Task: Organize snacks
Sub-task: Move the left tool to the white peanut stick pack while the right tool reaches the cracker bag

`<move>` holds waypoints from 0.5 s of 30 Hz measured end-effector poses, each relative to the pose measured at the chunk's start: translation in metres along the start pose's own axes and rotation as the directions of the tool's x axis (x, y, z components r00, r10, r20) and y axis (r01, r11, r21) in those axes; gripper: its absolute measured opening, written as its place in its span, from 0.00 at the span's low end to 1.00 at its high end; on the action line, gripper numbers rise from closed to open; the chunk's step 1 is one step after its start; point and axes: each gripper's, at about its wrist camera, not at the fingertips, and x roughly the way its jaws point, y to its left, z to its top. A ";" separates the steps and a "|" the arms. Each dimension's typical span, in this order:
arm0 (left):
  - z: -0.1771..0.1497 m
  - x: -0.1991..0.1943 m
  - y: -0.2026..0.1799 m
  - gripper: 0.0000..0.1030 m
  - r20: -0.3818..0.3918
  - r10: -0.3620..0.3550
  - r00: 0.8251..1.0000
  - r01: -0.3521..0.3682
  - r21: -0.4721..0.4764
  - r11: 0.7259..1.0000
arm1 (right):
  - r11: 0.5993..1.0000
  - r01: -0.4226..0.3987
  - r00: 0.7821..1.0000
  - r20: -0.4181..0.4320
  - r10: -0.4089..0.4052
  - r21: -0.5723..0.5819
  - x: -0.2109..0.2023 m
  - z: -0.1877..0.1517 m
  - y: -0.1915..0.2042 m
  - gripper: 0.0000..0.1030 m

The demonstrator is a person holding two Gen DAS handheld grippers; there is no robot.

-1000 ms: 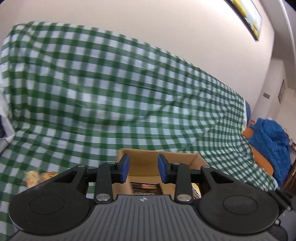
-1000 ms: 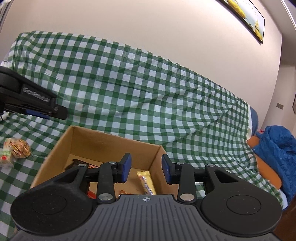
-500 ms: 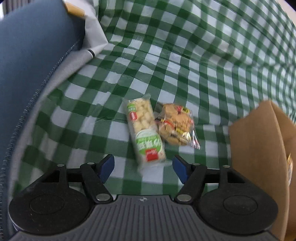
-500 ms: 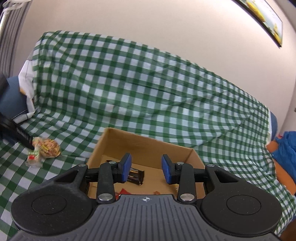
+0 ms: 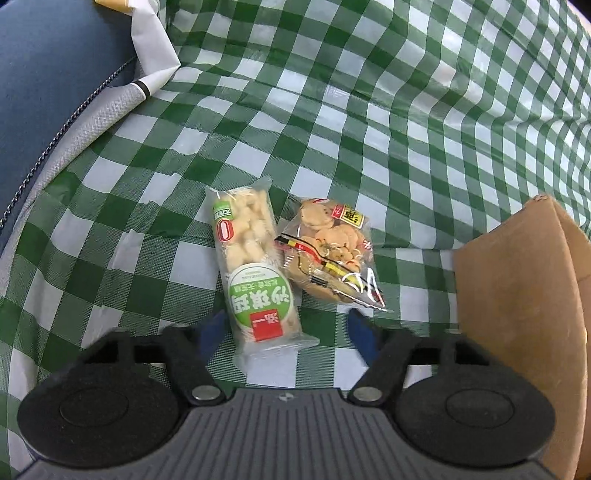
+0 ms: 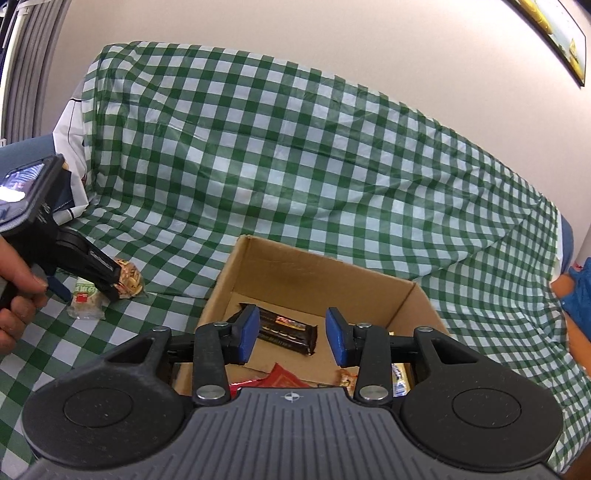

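In the left wrist view a long clear snack pack with a green label lies on the green checked cloth, touching a cookie packet on its right. My left gripper is open, with its jaws either side of the long pack's near end. The cardboard box stands at the right. In the right wrist view my right gripper is open and empty above the box, which holds a dark bar and other wrapped snacks. The left gripper shows at the left by the two packs.
A blue cushion with a white cloth lies at the left of the sofa. A blue garment lies at the far right. A framed picture hangs on the wall above.
My left gripper swung from the box down to the two packs, opened wide and closed in on the long pack. My right gripper drifted right over the box, still open.
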 end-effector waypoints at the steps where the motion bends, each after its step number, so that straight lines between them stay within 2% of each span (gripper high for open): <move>1: 0.000 0.000 0.003 0.50 0.002 0.007 1.000 -0.007 -0.005 1.000 | 1.000 -0.004 1.000 -0.003 0.004 0.002 0.001 0.000 0.002 0.41; 2: 0.002 -0.001 0.005 0.42 0.003 0.011 1.000 -0.011 -0.010 1.000 | 1.000 -0.009 1.000 -0.004 0.009 0.004 0.001 0.001 0.004 0.41; 4: 0.004 -0.003 0.013 0.39 0.006 -0.004 1.000 0.005 -0.031 1.000 | 1.000 -0.017 1.000 -0.005 0.017 0.008 0.002 0.003 0.007 0.41; 10: 0.007 -0.017 0.038 0.36 0.005 0.006 1.000 -0.006 -0.074 0.997 | 0.999 -0.040 0.999 -0.006 0.040 0.003 0.002 0.005 0.021 0.41; 15: 0.001 -0.038 0.068 0.35 -0.001 -0.004 1.000 0.004 -0.171 0.985 | 0.999 -0.053 0.999 -0.005 0.053 -0.006 0.001 0.007 0.031 0.41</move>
